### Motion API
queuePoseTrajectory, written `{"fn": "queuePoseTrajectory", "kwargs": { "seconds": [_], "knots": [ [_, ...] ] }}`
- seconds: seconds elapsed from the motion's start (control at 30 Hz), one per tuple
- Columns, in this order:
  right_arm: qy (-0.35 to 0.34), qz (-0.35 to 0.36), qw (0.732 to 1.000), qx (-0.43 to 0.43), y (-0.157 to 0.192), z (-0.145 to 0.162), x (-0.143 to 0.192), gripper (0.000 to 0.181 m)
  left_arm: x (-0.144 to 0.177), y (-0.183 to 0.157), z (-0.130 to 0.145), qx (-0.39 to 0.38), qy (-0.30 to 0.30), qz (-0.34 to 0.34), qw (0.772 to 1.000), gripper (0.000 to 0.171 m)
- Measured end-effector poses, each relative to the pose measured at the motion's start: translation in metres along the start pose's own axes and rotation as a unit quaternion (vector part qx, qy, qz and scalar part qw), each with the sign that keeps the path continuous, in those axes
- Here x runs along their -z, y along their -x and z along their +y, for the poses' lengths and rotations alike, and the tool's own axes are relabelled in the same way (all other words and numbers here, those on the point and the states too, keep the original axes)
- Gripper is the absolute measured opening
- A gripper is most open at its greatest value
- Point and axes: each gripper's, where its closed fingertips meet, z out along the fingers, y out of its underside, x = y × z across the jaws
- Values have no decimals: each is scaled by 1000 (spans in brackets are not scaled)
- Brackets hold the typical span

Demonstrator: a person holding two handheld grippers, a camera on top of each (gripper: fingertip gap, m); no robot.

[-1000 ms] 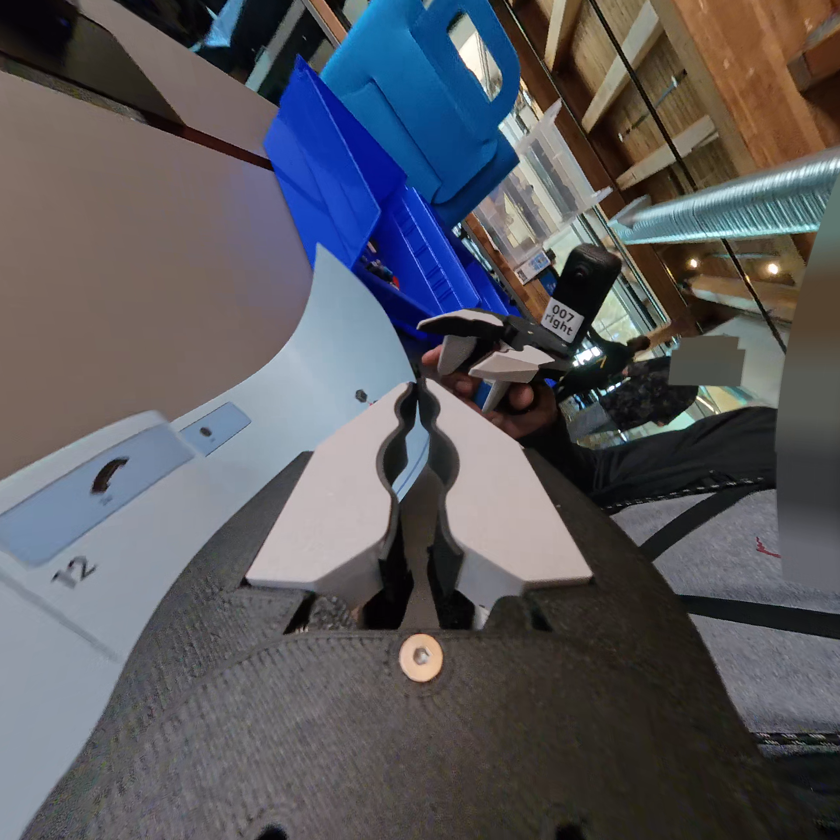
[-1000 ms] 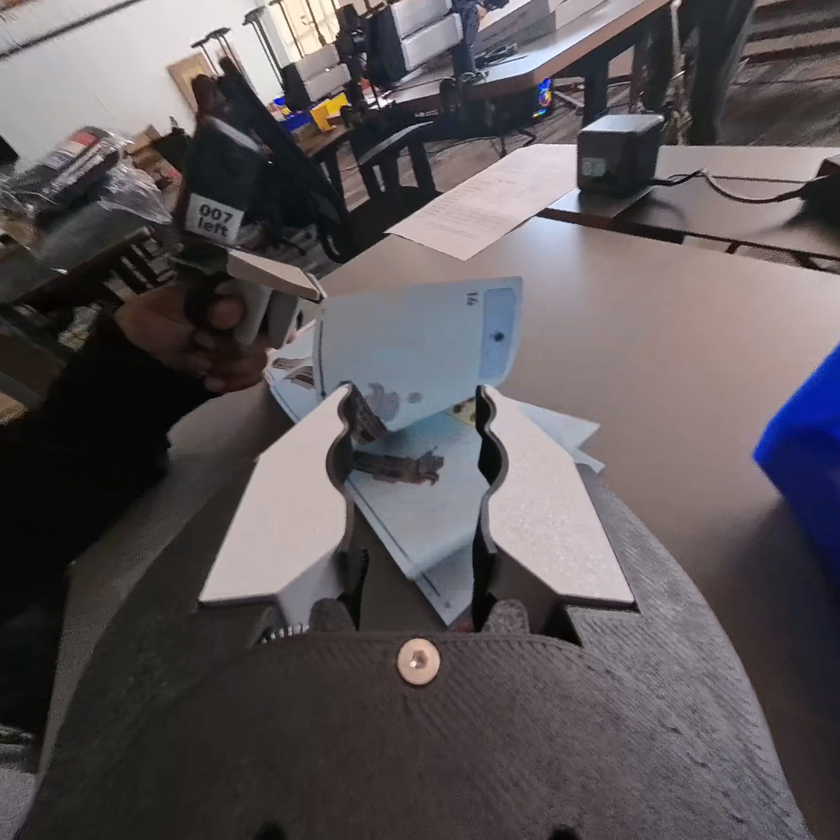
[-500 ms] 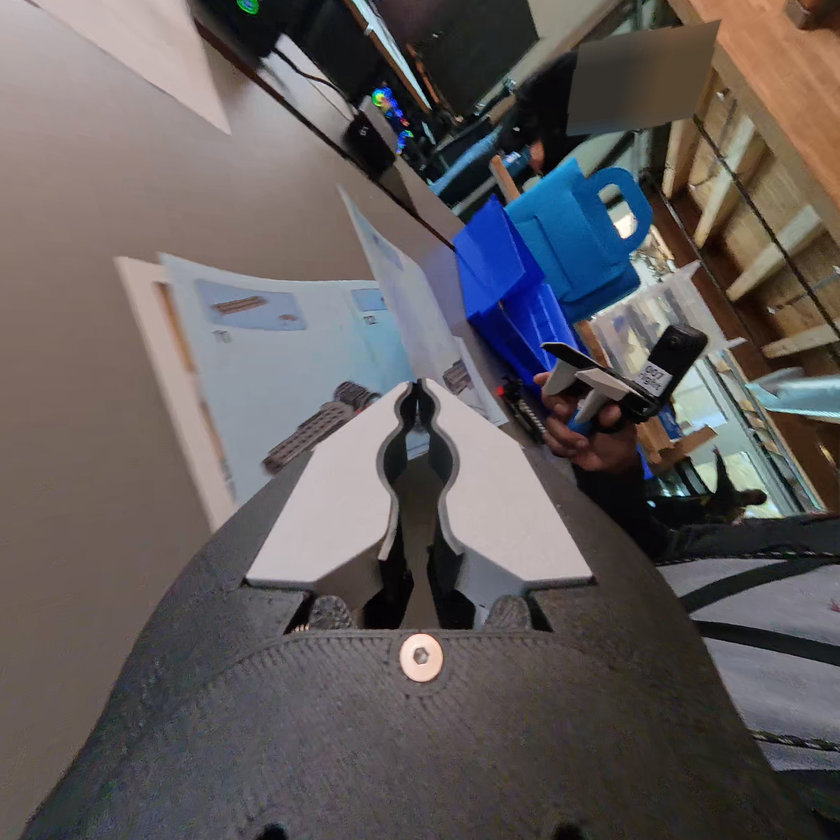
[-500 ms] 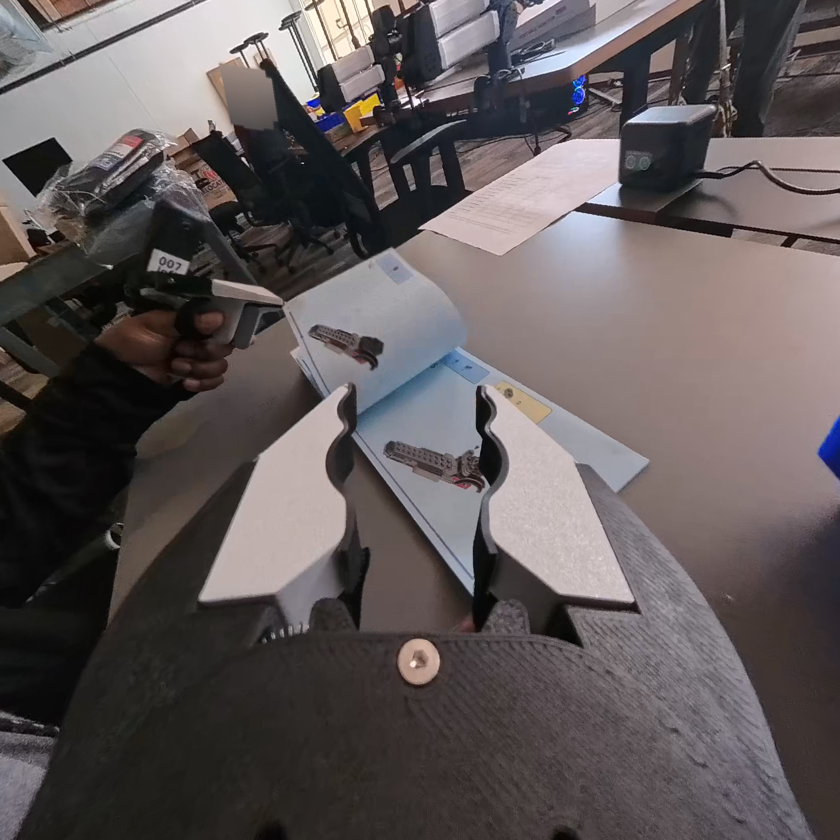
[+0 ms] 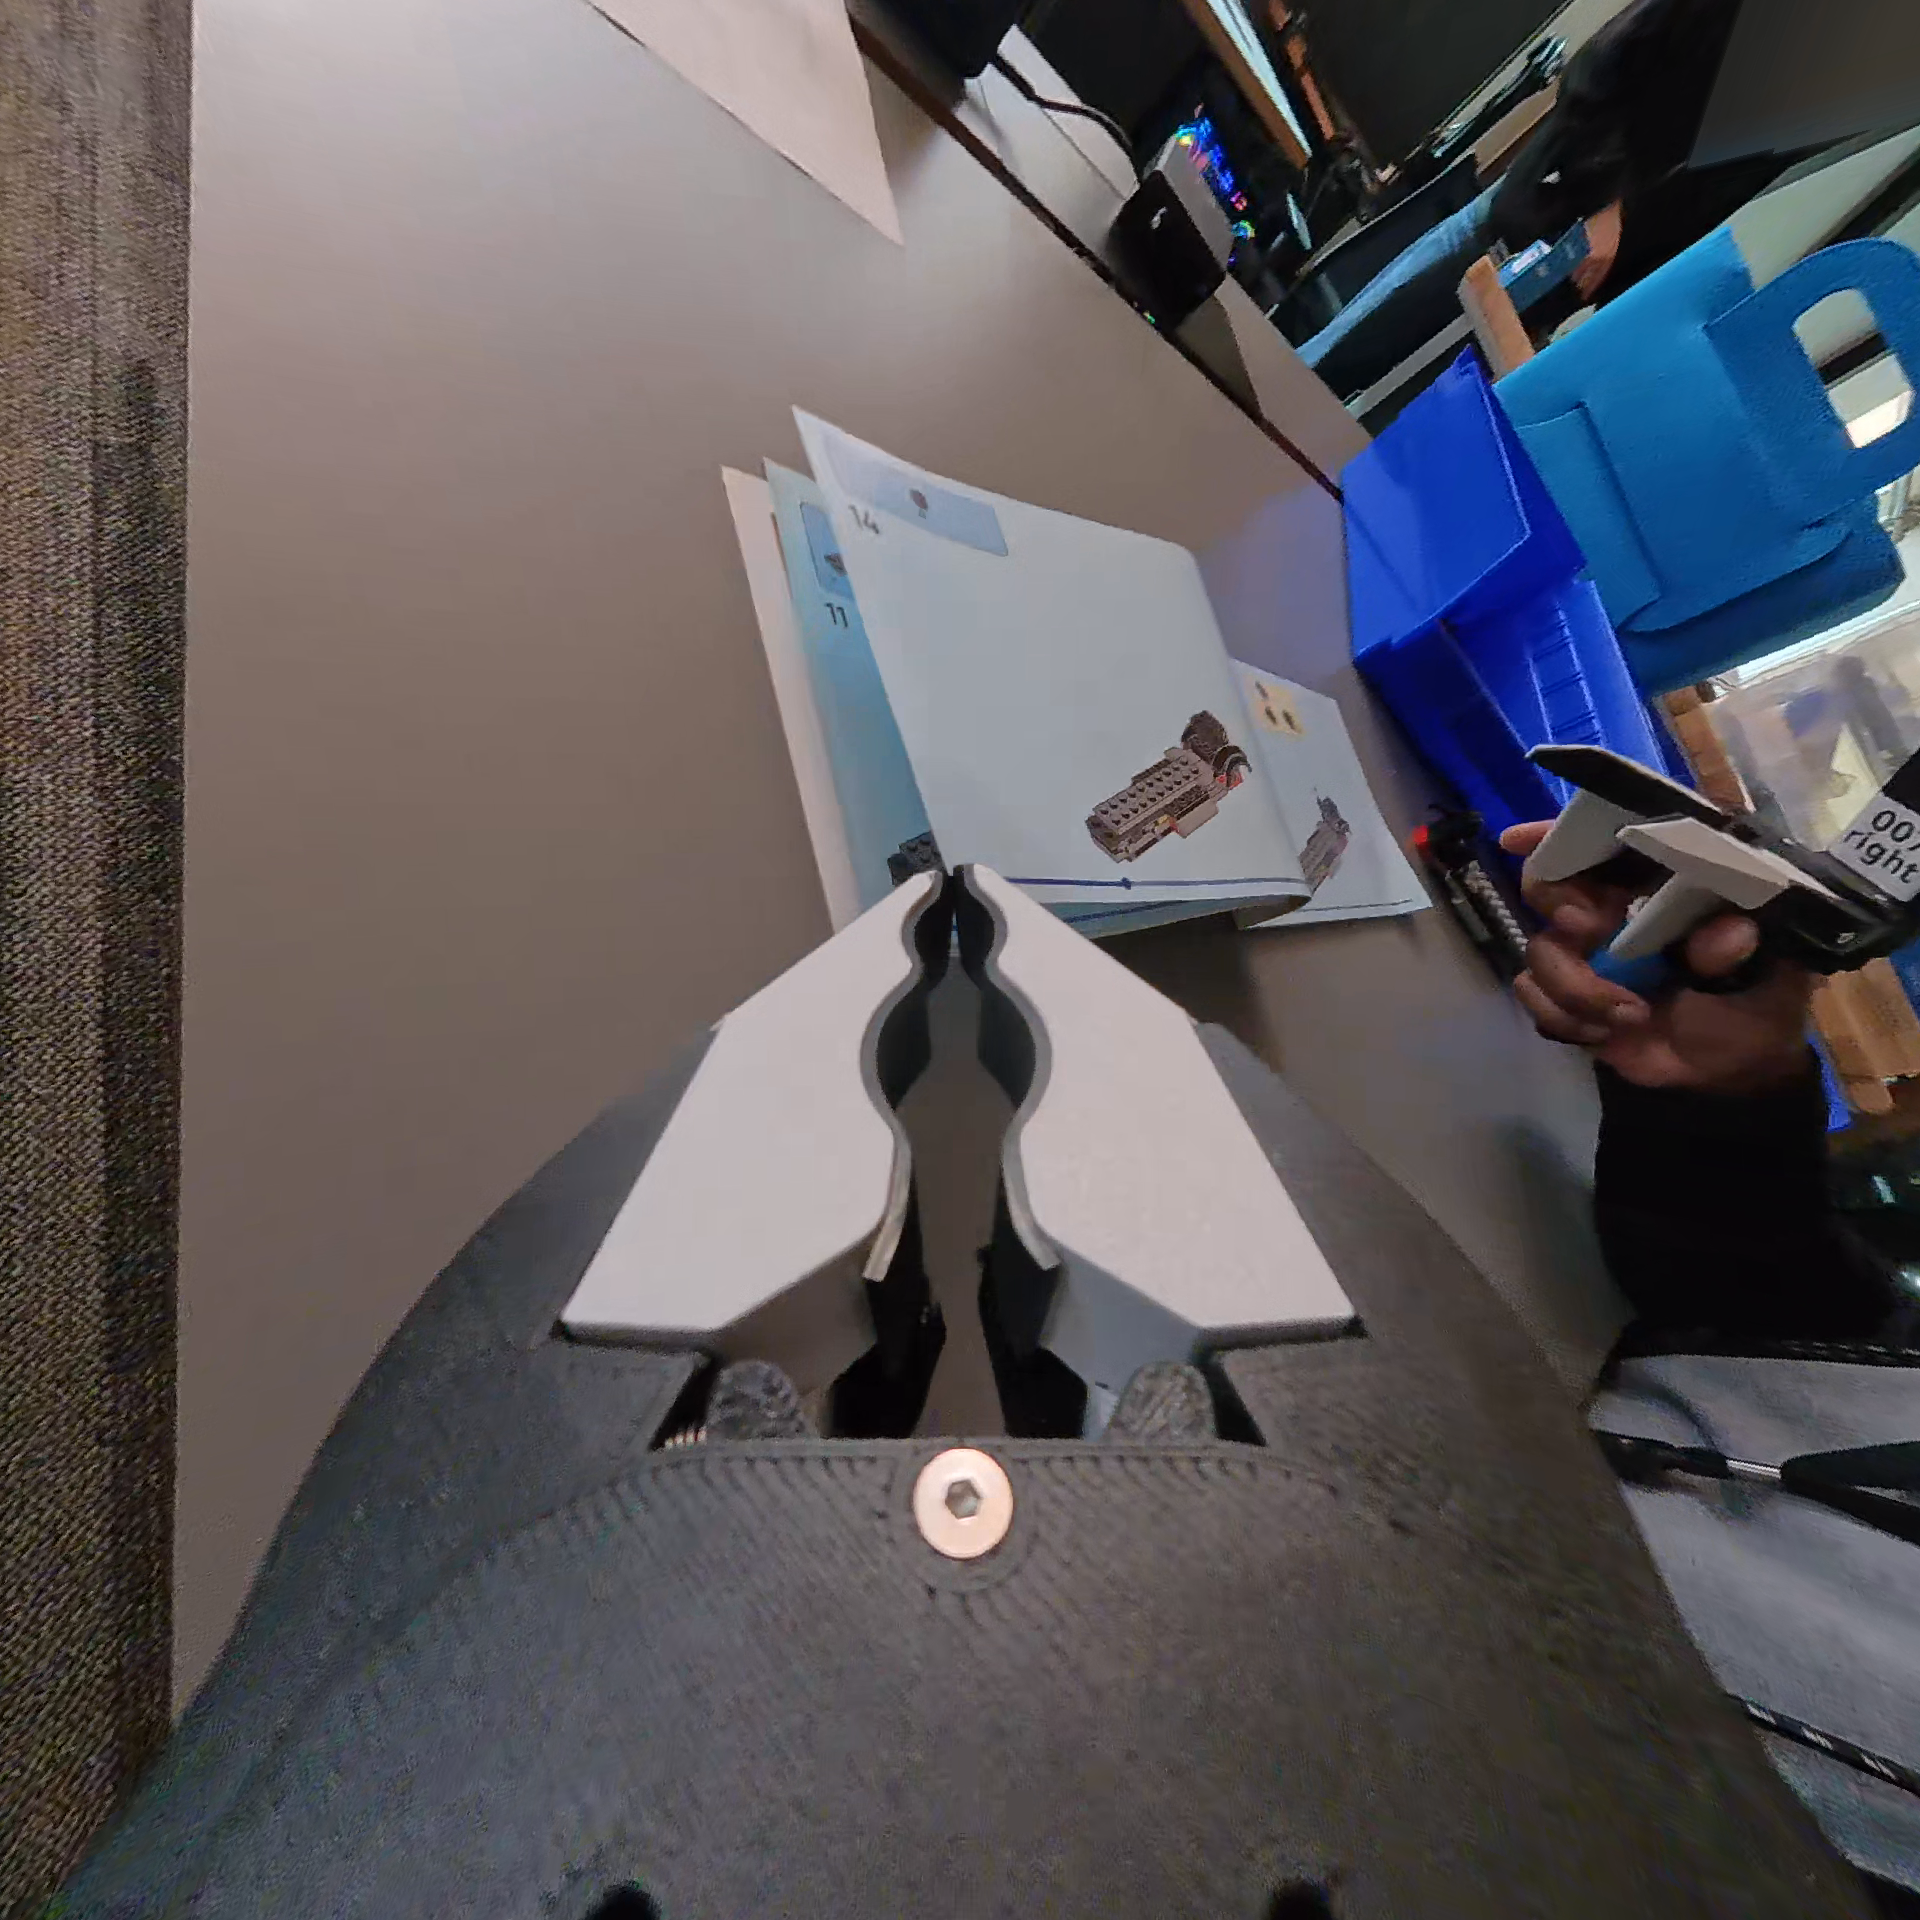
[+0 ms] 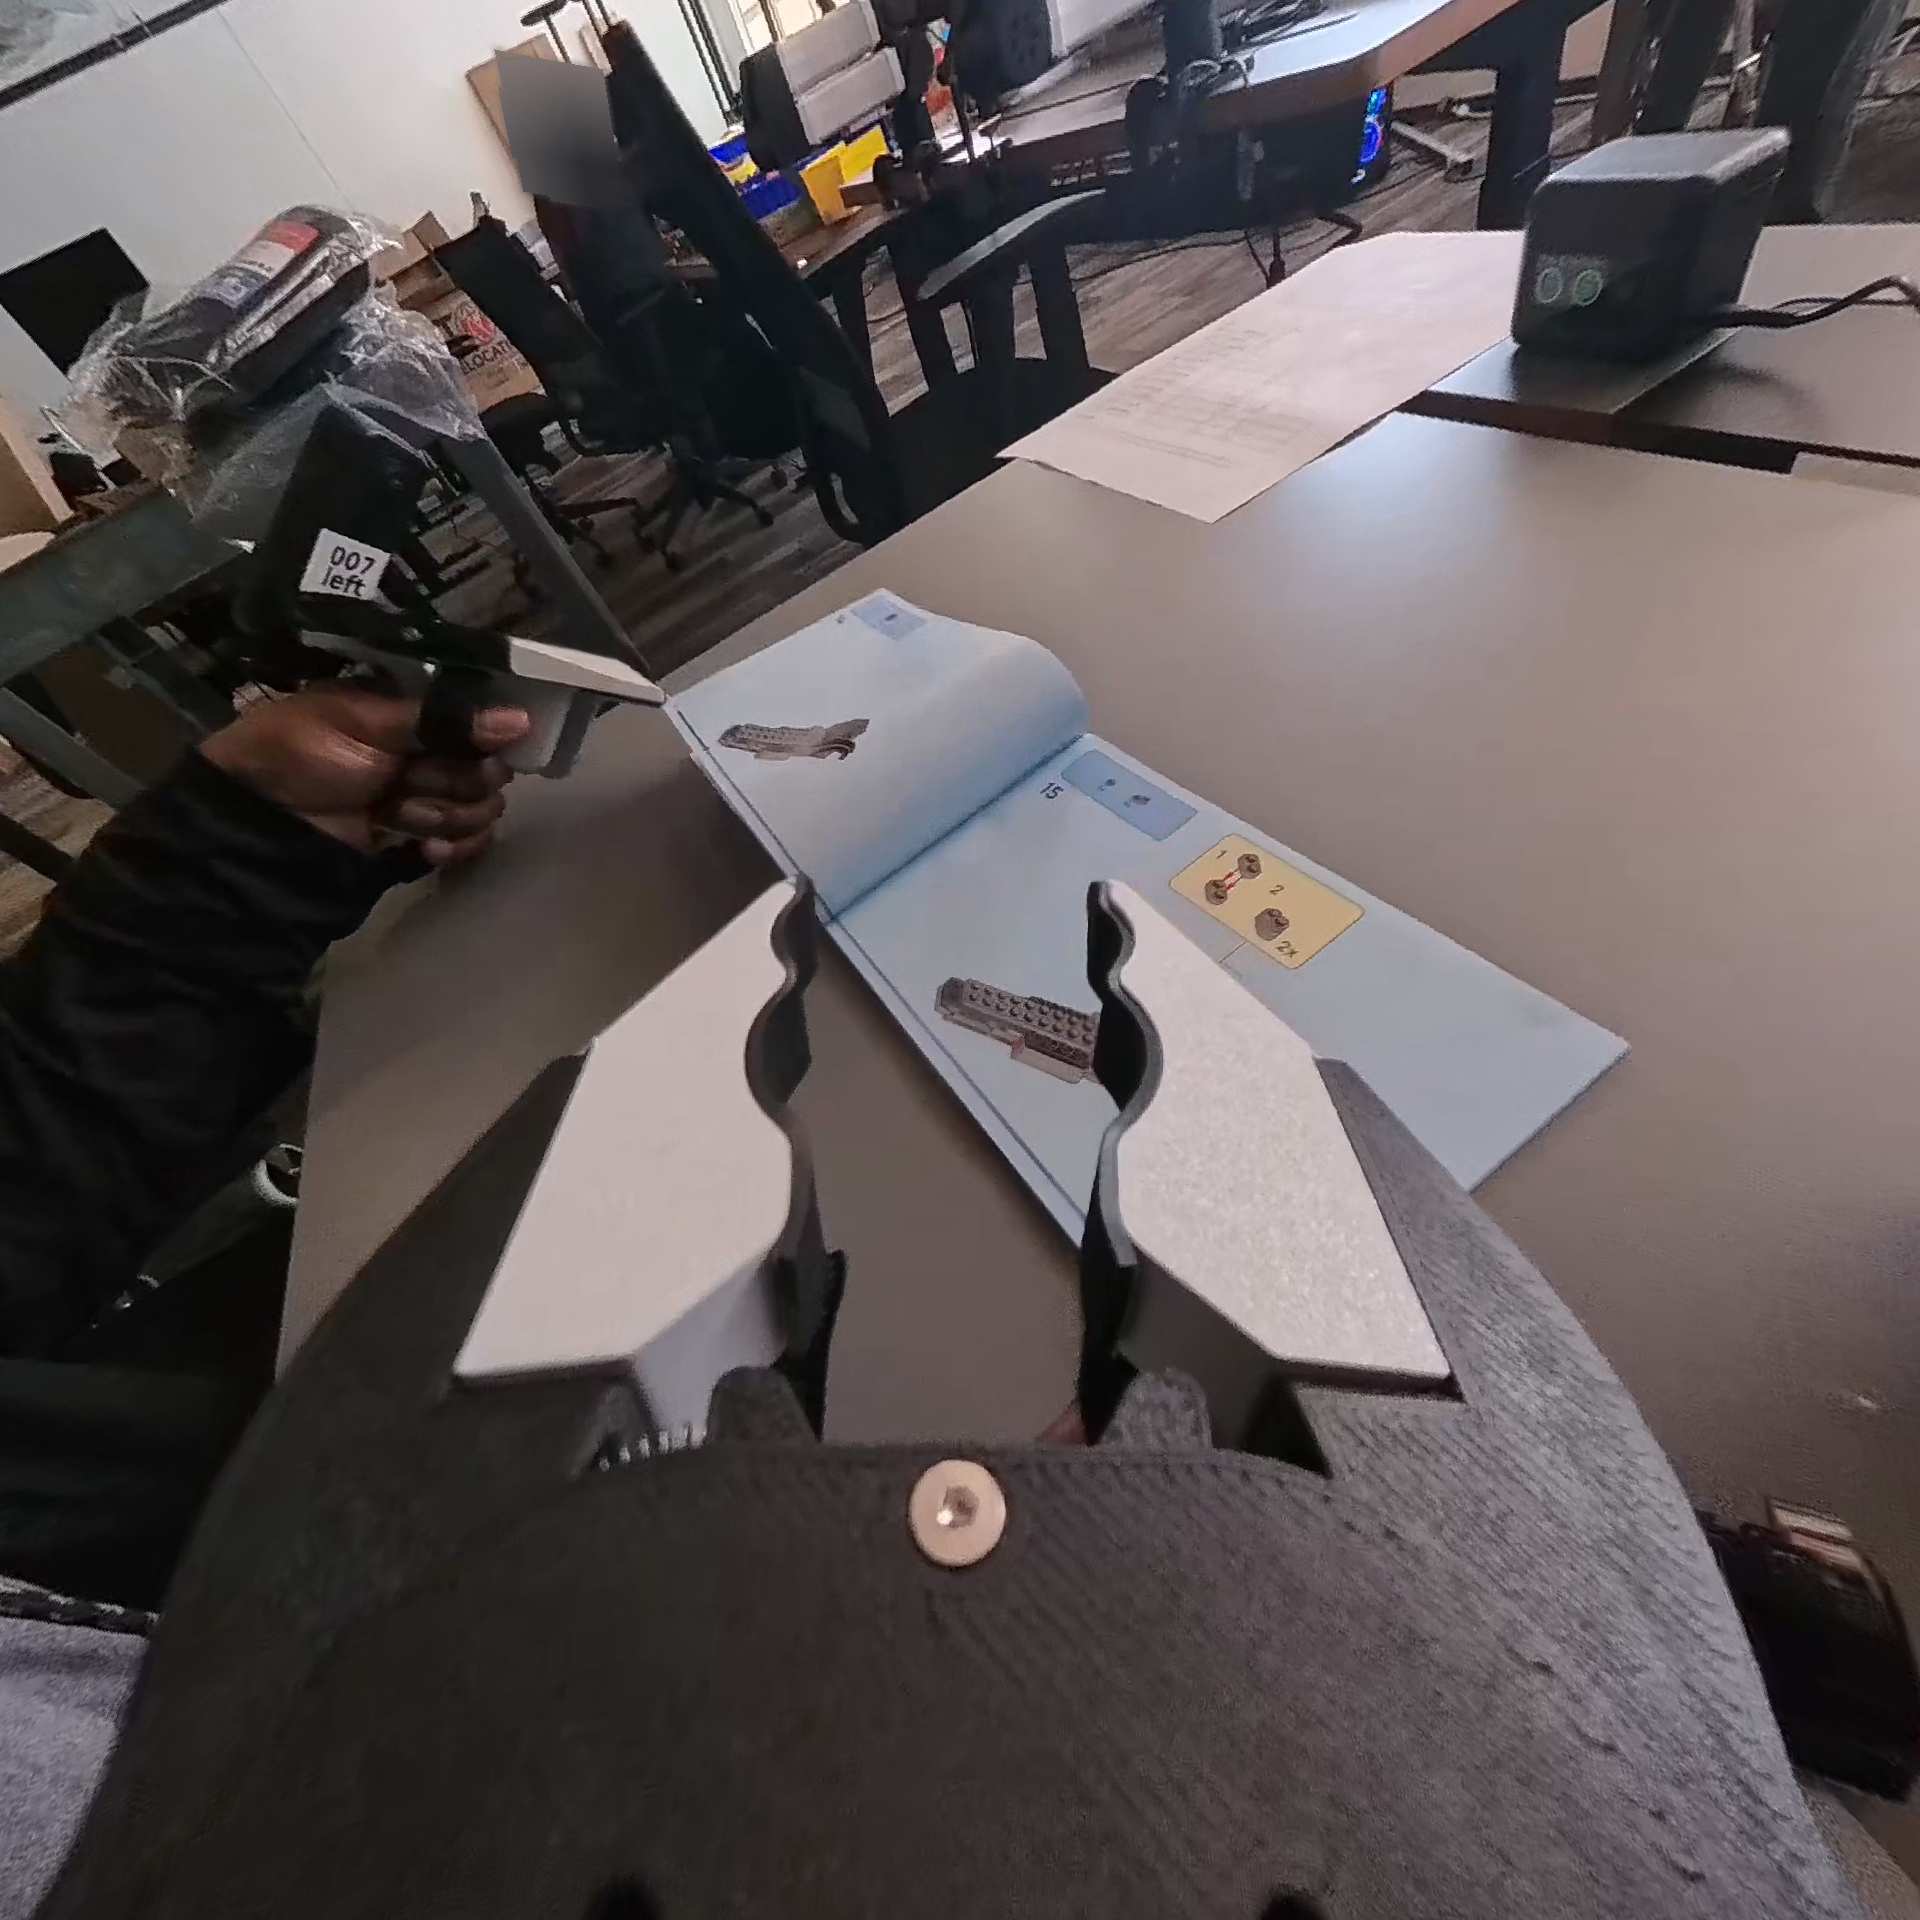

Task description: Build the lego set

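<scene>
Brown-grey table (image 6: 1558, 644) runs across an open workshop, with office chairs and other desks behind it. Entries go left to right, right wrist view first.

At 9 o'clock: left gripper (image 6: 649, 689), held in a hand (image 6: 395, 769) with a dark sleeve. Its fingers are together, nothing between them, tip just beside the booklet's near-left corner (contact cannot be told).

Centre: instruction booklet (image 6: 1403, 1029) lies open on the table, pale blue pages, the left page (image 6: 935, 707) arched up rather than flat. The pages show pictures of a grey brick build.

At 6 o'clock: right gripper (image 6: 951, 904), jaws apart and empty, over the booklet's lower edge.

At 1 o'clock: white printed sheet (image 6: 1236, 405), then a black box-shaped device (image 6: 1631, 249) with a cable on the adjoining table.

At 4 o'clock: a dark object (image 6: 1818, 1600), partly hidden (cannot identify).

Left wrist view adds, at 3 o'clock, a small dark lego assembly (image 5: 1475, 894) on the table between the booklet and the right gripper's hand; blue plastic bins (image 5: 1455, 582) stand at 2 o'clock, past the booklet.
</scene>
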Motion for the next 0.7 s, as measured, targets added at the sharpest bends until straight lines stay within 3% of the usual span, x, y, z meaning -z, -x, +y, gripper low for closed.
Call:
{"fn": "queuePoseTrajectory", "kwargs": {
  "seconds": [0.43,0.7],
  "knots": [
    [24,-11,1000,-3,17,14,-20,55,5,24,9,-38,36,-85,995,0],
    [34,-18,999,-6,22,19,-30,55,5,27,12,-49,50,-97,993,0]
  ]
}}
